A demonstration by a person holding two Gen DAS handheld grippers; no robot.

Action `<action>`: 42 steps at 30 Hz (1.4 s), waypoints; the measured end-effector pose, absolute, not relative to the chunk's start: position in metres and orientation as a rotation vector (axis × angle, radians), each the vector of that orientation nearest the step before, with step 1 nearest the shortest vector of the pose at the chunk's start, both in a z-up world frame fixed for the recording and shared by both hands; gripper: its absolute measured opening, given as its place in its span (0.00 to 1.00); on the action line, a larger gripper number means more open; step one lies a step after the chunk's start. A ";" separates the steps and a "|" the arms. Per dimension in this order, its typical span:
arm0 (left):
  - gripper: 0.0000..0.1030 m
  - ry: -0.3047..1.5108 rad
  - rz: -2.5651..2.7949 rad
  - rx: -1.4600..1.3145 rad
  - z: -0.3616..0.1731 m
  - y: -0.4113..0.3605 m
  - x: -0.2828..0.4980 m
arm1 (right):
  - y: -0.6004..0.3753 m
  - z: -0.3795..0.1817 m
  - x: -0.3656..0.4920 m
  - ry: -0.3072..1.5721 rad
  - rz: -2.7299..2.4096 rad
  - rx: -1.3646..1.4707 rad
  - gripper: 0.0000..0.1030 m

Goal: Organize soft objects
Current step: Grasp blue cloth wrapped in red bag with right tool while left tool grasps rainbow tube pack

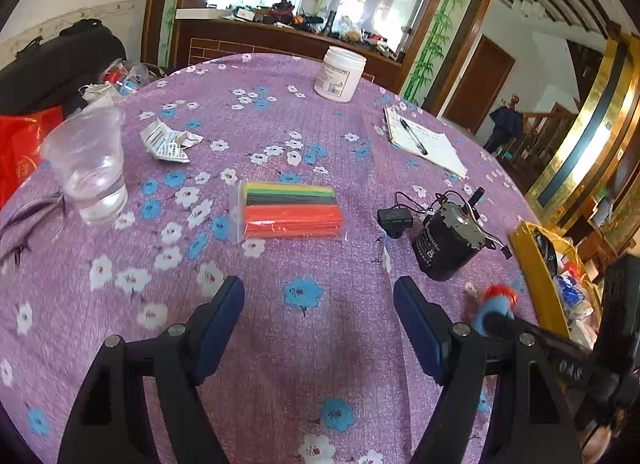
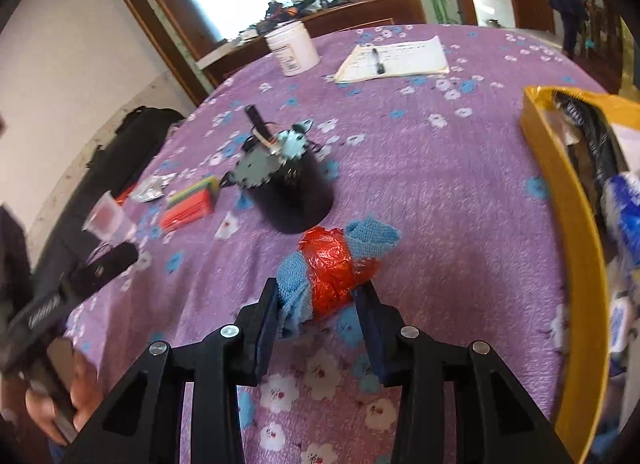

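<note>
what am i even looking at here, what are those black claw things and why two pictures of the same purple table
Those claws are two hand-held grippers, one in each of a person's hands, each with a camera looking along its fingers; hence two pictures. The left gripper hangs open over the flowered tablecloth, holding nothing. The right gripper has its pads against a blue cloth roll wrapped in red plastic. Also on the table: a black motor, a cup of water, a bag of coloured strips, a white jar, a notepad with pen, and a yellow box.
</note>
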State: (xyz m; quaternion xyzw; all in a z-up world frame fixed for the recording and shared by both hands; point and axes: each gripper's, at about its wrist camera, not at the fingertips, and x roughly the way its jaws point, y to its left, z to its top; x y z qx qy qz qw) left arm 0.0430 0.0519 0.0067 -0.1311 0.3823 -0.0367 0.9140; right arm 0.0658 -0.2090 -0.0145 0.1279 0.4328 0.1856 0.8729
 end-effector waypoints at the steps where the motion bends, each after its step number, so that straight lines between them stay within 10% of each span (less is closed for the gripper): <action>1: 0.74 0.806 -0.065 -0.246 0.010 0.050 0.050 | -0.211 -0.015 0.067 0.905 0.393 0.279 0.40; 17: 0.74 1.082 -0.130 -0.246 -0.017 0.080 0.199 | -0.215 -0.014 0.067 0.895 0.419 0.314 0.41; 42: 0.83 1.017 -0.161 0.198 -0.017 0.012 0.150 | -0.218 -0.010 0.063 0.869 0.421 0.319 0.41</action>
